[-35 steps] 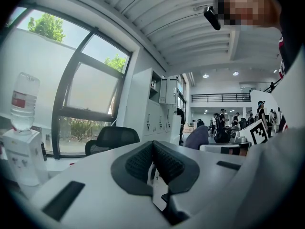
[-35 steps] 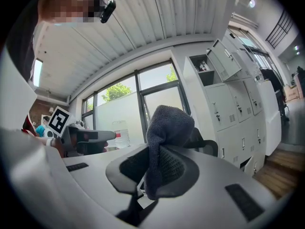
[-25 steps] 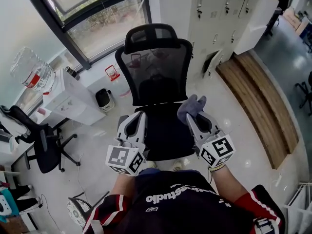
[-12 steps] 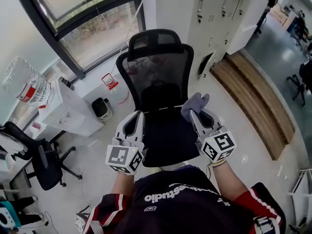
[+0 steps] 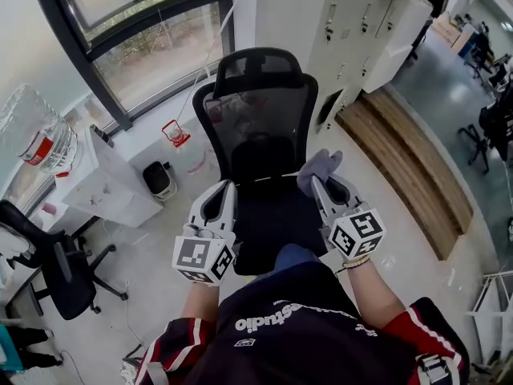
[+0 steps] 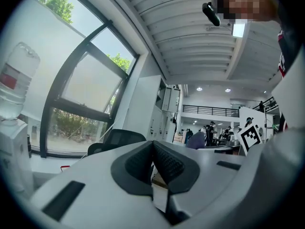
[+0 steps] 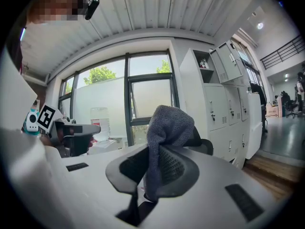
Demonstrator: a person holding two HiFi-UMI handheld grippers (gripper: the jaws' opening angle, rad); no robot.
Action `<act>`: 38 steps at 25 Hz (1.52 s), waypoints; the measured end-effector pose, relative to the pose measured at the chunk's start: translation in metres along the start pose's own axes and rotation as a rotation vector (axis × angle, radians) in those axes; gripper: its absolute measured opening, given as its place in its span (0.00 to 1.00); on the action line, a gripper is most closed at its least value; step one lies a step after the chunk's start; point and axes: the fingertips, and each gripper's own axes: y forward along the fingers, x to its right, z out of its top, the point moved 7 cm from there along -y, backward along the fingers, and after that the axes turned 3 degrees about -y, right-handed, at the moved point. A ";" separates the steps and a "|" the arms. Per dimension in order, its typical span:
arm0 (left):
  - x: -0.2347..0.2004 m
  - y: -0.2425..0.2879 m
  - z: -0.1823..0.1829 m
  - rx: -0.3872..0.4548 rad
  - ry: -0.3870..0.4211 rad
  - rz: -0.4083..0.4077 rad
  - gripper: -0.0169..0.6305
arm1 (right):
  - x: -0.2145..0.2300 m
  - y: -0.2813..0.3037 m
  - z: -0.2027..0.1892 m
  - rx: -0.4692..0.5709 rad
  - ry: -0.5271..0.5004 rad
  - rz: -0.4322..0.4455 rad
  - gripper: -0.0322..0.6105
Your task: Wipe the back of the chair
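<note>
A black mesh-backed office chair [image 5: 260, 123] with a headrest stands ahead of me, facing me. My right gripper [image 5: 327, 184] is shut on a grey cloth [image 5: 317, 169], held over the seat's right side; the cloth [image 7: 167, 128] sticks up between the pads in the right gripper view. My left gripper [image 5: 218, 201] hovers at the seat's left side, shut with nothing between its pads [image 6: 164, 162]. In the left gripper view the chair back [image 6: 121, 139] shows low at left and the cloth [image 6: 198, 140] at right.
A white water dispenser [image 5: 112, 179] with a bottle [image 5: 36, 131] stands left, a small bin [image 5: 157, 179] beside it. Windows lie behind the chair, white lockers [image 5: 365, 30] and a wooden bench [image 5: 409, 163] to the right. Another black chair [image 5: 56, 263] sits far left.
The view has shifted closer to the chair. Both grippers kept their hold and place near the seat; the cloth stays in the right gripper.
</note>
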 end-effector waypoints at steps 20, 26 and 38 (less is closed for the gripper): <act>-0.050 0.048 0.003 -0.044 -0.012 0.063 0.06 | 0.180 0.161 -0.066 -0.198 0.092 -0.218 0.15; -0.054 0.099 -0.003 -0.059 -0.001 0.124 0.06 | 0.244 0.218 -0.086 -0.249 0.096 -0.225 0.15; -0.085 0.236 -0.027 -0.073 0.026 0.230 0.06 | 0.345 0.337 -0.135 -0.319 0.105 -0.209 0.15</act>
